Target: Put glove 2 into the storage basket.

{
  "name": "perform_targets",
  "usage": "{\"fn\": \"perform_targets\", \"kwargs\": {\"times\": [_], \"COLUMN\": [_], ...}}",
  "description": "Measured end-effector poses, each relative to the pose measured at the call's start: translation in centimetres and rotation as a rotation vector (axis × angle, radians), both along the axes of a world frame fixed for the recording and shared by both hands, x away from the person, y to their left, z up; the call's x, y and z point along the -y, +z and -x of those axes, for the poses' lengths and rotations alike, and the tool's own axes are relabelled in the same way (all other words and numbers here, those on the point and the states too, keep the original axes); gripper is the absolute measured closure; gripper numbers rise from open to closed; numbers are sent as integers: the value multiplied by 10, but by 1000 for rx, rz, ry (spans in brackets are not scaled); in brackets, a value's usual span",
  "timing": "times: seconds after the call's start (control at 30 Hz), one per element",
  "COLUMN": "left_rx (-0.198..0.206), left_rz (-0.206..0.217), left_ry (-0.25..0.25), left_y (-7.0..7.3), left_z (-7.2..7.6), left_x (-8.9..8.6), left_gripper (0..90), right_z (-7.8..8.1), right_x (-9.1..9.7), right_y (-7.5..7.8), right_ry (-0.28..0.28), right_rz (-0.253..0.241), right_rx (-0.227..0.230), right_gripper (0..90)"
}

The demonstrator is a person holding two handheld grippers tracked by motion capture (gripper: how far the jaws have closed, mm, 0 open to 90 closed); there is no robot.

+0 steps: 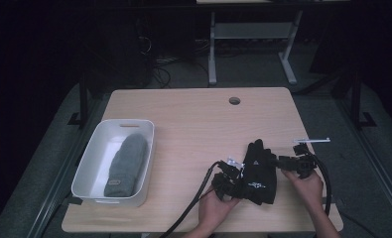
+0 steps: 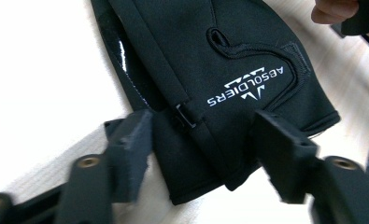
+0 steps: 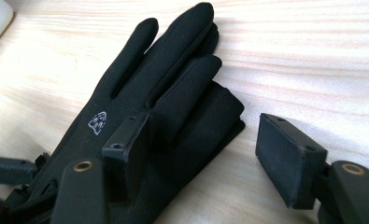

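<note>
Overhead, the pale wooden counter (image 1: 183,119) stands in a dark room; both tongs, left tongs (image 2: 201,135) and right tongs (image 3: 205,149), are released around the black fabric glove (image 1: 258,171).

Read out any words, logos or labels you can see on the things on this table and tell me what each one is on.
"ABSOLDIERS", white print with a small winged emblem beside it, on the cuff end of the black glove.
A small white shield-like logo on the back of the same glove: too small to read any letters.
A small patch on the grey knitted piece in the white bin: too small to read.
Nothing else carries text.
</note>
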State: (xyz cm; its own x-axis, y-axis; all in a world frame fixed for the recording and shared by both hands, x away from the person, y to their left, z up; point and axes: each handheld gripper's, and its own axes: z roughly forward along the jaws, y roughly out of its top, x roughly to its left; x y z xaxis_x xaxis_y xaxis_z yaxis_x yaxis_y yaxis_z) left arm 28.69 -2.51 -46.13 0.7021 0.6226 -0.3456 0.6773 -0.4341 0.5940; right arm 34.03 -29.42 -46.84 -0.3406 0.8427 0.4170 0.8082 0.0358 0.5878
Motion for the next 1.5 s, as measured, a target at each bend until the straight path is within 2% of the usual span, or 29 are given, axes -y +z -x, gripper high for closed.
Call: {"fn": "perform_targets", "kwargs": {"times": [0.1,0.2,0.27,0.4,0.5,0.6,0.7,0.83,1.03,1.13,1.23,1.5], "left_rx": [-7,-30,-37,-55,-69,-73,-73,-71,-74,-65,-50,-9], "left_rz": [0,11,15,42,56,63,67,77,102,120,119,146], "left_ry": [-5,-6,-15,-17,-17,-26,-32,-35,-21,-13,-18,1], "left_y": [0,-1,-1,-2,-3,-3,-2,-1,4,9,15,36], "left_z": [-2,-5,-6,-10,-13,-14,-15,-15,-13,-10,-9,-5], "left_x": [-1,-3,-4,-6,-7,-8,-11,-17,-35,-43,-50,-71], "left_gripper": [483,543,587,713,763,791,800,806,808,808,808,809], "right_z": [-2,-4,-4,-5,-6,-6,-5,-3,-2,-2,-3,-8], "right_x": [-1,0,-2,-6,-8,-9,-10,-12,-19,-22,-28,-44], "right_y": [-1,-2,-2,-3,-5,-3,1,10,20,22,29,52], "right_ry": [-6,-4,-1,11,29,30,40,51,69,70,86,121], "right_rz": [-13,-33,-30,-29,-49,-61,-50,-65,-137,-182,-211,-280], "right_rx": [1,0,0,-4,-6,-4,1,12,19,3,20,57], "right_gripper": [370,429,459,578,696,755,766,769,769,768,768,768]}}
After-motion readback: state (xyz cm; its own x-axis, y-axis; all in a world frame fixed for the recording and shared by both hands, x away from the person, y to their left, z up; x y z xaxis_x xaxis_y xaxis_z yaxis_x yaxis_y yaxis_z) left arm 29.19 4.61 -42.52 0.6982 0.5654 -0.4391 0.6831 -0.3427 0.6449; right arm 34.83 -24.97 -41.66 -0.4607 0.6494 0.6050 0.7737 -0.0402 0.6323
